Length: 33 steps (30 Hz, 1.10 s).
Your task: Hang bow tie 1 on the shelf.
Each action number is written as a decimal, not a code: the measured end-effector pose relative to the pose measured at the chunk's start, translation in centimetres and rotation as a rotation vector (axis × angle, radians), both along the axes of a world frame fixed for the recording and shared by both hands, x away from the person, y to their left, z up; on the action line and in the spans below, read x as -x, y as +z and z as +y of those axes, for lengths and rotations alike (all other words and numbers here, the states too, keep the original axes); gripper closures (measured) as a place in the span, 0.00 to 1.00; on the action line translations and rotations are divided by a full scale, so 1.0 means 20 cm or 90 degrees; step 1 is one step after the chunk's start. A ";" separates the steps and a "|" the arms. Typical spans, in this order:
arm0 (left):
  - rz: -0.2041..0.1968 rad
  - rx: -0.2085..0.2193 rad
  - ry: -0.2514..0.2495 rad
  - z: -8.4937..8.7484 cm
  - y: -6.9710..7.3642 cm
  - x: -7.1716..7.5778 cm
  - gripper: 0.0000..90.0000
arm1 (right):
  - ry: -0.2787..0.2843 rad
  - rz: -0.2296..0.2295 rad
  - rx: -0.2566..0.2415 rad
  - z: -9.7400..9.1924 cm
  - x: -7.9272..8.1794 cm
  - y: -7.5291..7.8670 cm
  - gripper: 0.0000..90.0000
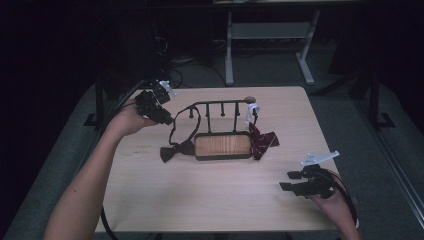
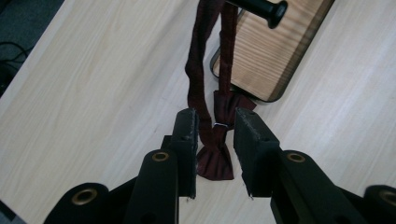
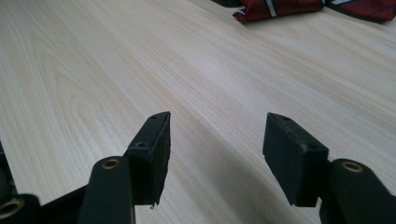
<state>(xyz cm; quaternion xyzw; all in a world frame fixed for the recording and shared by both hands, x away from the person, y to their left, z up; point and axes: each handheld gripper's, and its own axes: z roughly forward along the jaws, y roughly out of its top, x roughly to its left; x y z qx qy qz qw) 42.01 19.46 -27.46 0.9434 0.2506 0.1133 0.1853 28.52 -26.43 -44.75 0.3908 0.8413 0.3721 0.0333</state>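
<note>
A black rack (image 1: 220, 103) with several pegs stands on a wooden base (image 1: 223, 145) at mid-table. A dark maroon bow tie (image 1: 172, 151) hangs by its strap from the leftmost peg (image 2: 261, 7), its bow (image 2: 215, 158) resting on the table. My left gripper (image 1: 162, 117) is held at the rack's left end. In the left gripper view its jaws (image 2: 215, 126) stand apart around the strap and do not clamp it. A red striped tie (image 1: 262, 141) with a white tag hangs at the rack's right end. My right gripper (image 1: 287, 181) hovers open near the table's front right, its jaws (image 3: 215, 140) holding nothing.
The pale wooden table (image 1: 210, 195) has bare surface in front of the rack. The striped tie's end (image 3: 280, 8) lies far ahead of the right jaws. Beyond the table's far edge are a desk frame (image 1: 270, 35) and cables on the floor.
</note>
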 end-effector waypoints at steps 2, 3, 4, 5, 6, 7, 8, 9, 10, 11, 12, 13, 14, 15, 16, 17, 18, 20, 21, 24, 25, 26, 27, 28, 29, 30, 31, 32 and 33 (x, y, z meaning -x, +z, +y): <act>0.002 0.002 0.002 0.01 -0.01 0.01 0.77 | 0.000 0.000 0.000 0.00 0.00 0.00 0.46; 0.003 0.000 -0.001 0.01 -0.01 0.01 0.77 | 0.000 0.000 0.000 0.00 0.00 0.00 0.46; 0.004 0.000 -0.002 0.01 -0.02 0.02 0.77 | -0.001 0.000 0.000 0.00 0.00 0.00 0.46; 0.005 -0.002 -0.004 0.02 -0.02 0.02 0.77 | -0.001 0.000 0.000 0.00 0.00 0.00 0.46; 0.005 -0.001 -0.003 0.02 -0.02 0.03 0.77 | 0.000 -0.003 0.001 0.00 0.00 0.00 0.46; 0.007 -0.003 -0.005 0.02 -0.03 0.03 0.77 | -0.001 -0.001 0.000 0.00 0.00 0.00 0.46; 0.007 -0.006 -0.005 0.02 -0.03 0.04 0.77 | -0.004 0.001 0.000 0.00 0.00 0.00 0.46; 0.005 -0.003 -0.003 0.02 -0.04 0.05 0.77 | -0.004 0.001 0.000 0.00 0.00 0.00 0.46; 0.005 -0.002 -0.005 0.02 -0.04 0.05 0.77 | -0.005 0.001 -0.001 0.00 0.00 0.00 0.46; 0.004 -0.001 -0.004 0.02 -0.04 0.05 0.77 | -0.003 -0.001 0.000 -0.01 0.00 0.00 0.46; 0.004 -0.002 -0.005 0.03 -0.04 0.06 0.77 | -0.001 -0.004 0.001 -0.01 0.00 0.00 0.46; 0.006 -0.003 -0.006 0.03 -0.05 0.06 0.77 | -0.002 -0.004 0.000 -0.01 0.00 0.00 0.46; 0.007 -0.002 -0.007 0.04 -0.05 0.07 0.77 | -0.002 -0.004 0.001 -0.01 0.00 0.00 0.46; 0.006 0.002 -0.006 0.04 -0.05 0.07 0.77 | -0.002 -0.004 0.001 -0.01 0.00 0.00 0.46; 0.006 0.003 -0.006 0.04 -0.06 0.07 0.77 | -0.002 -0.004 0.000 -0.01 0.00 0.00 0.46; 0.007 0.001 -0.008 0.04 -0.06 0.08 0.77 | -0.003 -0.004 0.001 -0.01 0.00 0.00 0.46; 0.008 0.002 -0.008 0.04 -0.06 0.08 0.77 | -0.003 -0.004 0.001 -0.01 0.00 0.00 0.46; 0.007 0.000 -0.009 0.04 -0.07 0.09 0.77 | -0.003 -0.004 0.000 -0.01 0.00 0.00 0.46; 0.009 0.001 -0.010 0.05 -0.07 0.09 0.77 | -0.003 -0.004 0.000 -0.01 0.00 0.00 0.46; 0.009 0.003 -0.010 0.05 -0.08 0.11 0.77 | -0.008 0.000 -0.002 -0.01 0.00 0.00 0.46; 0.006 0.005 -0.012 0.06 -0.08 0.11 0.77 | -0.007 -0.002 -0.001 -0.01 0.00 0.00 0.46; 0.006 0.004 -0.013 0.06 -0.08 0.11 0.77 | -0.010 0.001 -0.001 -0.01 0.00 0.00 0.46; 0.005 0.004 -0.012 0.06 -0.09 0.12 0.76 | -0.010 0.001 -0.001 -0.01 0.00 0.00 0.46; 0.006 0.005 -0.011 0.07 -0.09 0.13 0.76 | -0.010 0.001 -0.002 -0.01 0.00 0.00 0.46; 0.006 0.005 -0.014 0.07 -0.10 0.13 0.76 | -0.010 0.000 -0.002 -0.01 0.00 0.00 0.46; 0.007 0.005 -0.013 0.07 -0.10 0.14 0.76 | -0.010 0.000 -0.001 -0.01 0.00 0.00 0.46; 0.008 0.004 -0.013 0.07 -0.11 0.14 0.76 | -0.010 0.000 -0.002 -0.01 0.00 0.00 0.46; 0.009 0.004 -0.011 0.08 -0.11 0.15 0.76 | -0.010 0.000 -0.002 -0.01 0.00 0.00 0.46; 0.009 0.004 -0.013 0.08 -0.12 0.15 0.76 | -0.010 0.000 -0.002 -0.01 0.00 0.00 0.46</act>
